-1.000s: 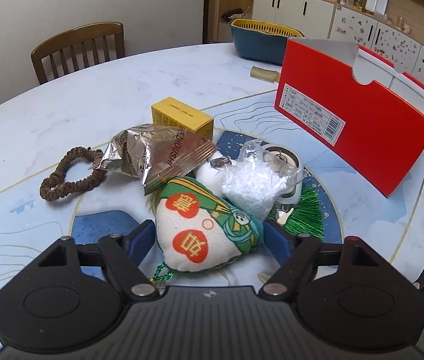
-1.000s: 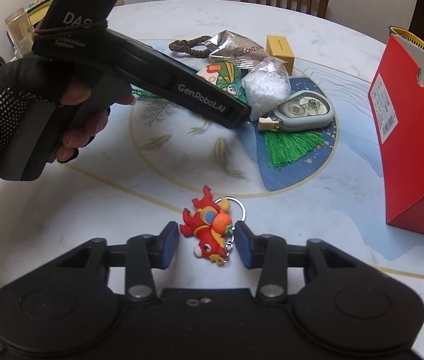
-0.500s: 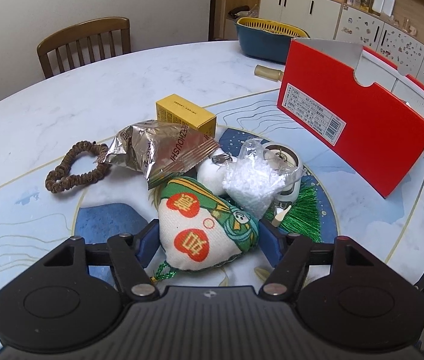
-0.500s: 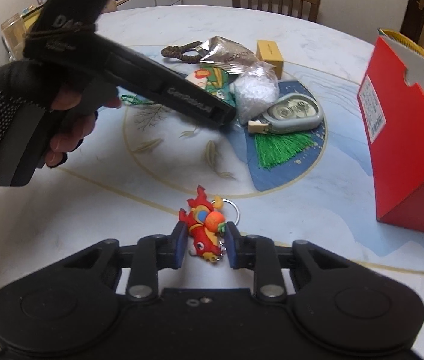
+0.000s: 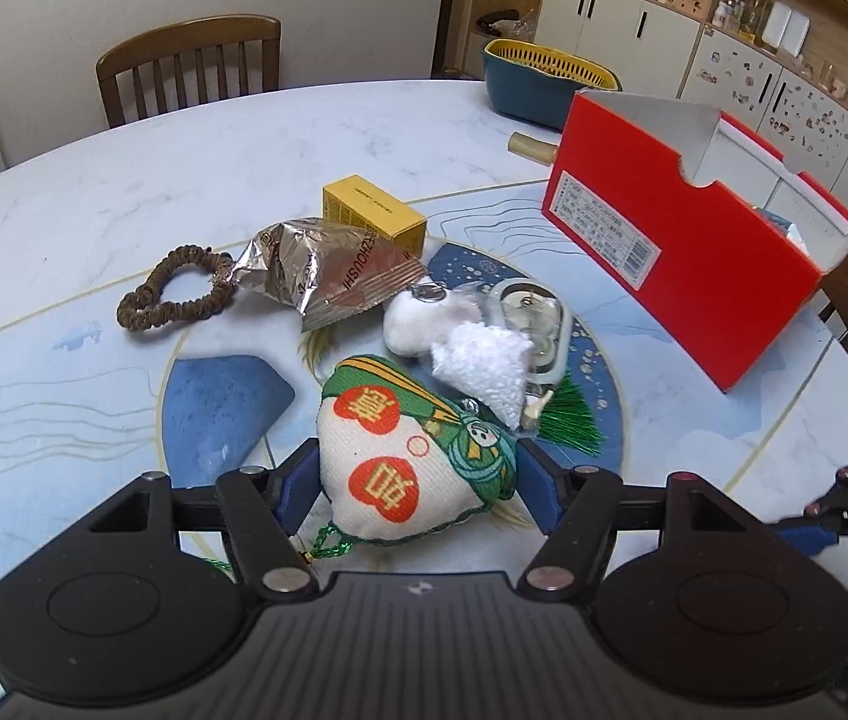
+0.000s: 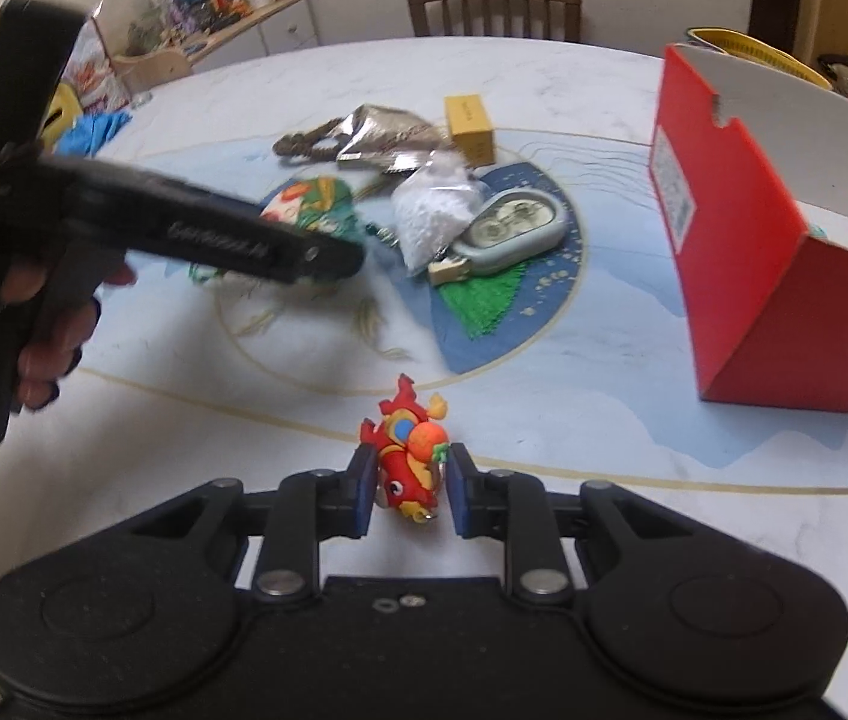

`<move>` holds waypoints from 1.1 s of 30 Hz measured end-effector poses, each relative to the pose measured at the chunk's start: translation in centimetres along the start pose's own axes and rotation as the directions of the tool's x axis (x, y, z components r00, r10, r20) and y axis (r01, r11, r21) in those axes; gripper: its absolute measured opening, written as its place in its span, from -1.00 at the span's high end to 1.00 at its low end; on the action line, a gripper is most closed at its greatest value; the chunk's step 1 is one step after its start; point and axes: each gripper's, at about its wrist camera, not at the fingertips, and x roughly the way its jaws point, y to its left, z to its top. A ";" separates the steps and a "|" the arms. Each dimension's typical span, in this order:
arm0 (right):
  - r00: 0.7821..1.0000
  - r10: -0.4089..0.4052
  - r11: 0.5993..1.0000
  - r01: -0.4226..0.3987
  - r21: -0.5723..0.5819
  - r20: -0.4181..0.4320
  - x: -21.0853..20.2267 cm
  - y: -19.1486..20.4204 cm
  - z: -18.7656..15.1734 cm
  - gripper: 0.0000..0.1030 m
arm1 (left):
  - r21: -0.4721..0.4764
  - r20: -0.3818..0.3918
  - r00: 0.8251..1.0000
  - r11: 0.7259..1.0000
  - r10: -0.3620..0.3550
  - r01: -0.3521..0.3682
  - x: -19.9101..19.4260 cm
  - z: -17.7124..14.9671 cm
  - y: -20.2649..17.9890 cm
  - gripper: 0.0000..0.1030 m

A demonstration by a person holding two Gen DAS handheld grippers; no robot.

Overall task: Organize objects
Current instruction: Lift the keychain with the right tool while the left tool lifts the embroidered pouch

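Observation:
My left gripper point(image 5: 414, 489) is shut on a white and green fabric sachet point(image 5: 411, 456) with red apple prints, held just above the table. My right gripper point(image 6: 408, 489) is shut on a red dragon keychain point(image 6: 408, 456) and holds it above the table. A red open box point(image 5: 688, 240) stands at the right; it also shows in the right wrist view point(image 6: 748, 240). On the table lie a silver snack packet point(image 5: 327, 270), a yellow box point(image 5: 372, 213), a brown bead bracelet point(image 5: 174, 297), a white granule bag point(image 5: 484, 360) and a grey tape dispenser point(image 6: 511, 231) on a green tassel point(image 6: 481, 300).
The round marble table point(image 5: 93, 210) has wooden chairs point(image 5: 189, 66) at its far side. A blue and yellow basket point(image 5: 538, 78) sits behind the red box. The person's gloved hand point(image 6: 15, 276) holds the left gripper's handle across the right wrist view.
Both grippers closed on their objects and lifted: the sachet has come away from the pile, and the keychain has risen off the table with the right gripper.

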 end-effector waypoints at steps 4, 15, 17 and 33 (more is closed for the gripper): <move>0.999 0.009 0.999 -0.010 0.038 0.034 -1.5 -1.1 0.4 0.57 | -0.013 0.008 1.000 1.000 -0.023 0.023 -1.6 0.3 -0.6 -0.32; 0.989 0.013 0.990 -0.034 0.136 0.150 -6.6 -5.1 2.1 0.57 | -0.015 0.064 0.996 0.998 -0.067 0.068 -6.4 3.9 -3.3 -0.32; 0.984 0.008 0.988 -0.035 0.148 0.176 -7.8 -6.0 2.6 0.57 | -0.009 0.080 0.994 0.997 -0.071 0.072 -7.0 4.7 -3.8 -0.32; 0.965 -0.065 0.980 0.014 0.199 0.254 -13.5 -16.2 7.4 0.56 | 0.035 0.128 0.987 0.995 -0.099 0.095 -6.2 13.2 -10.0 -0.32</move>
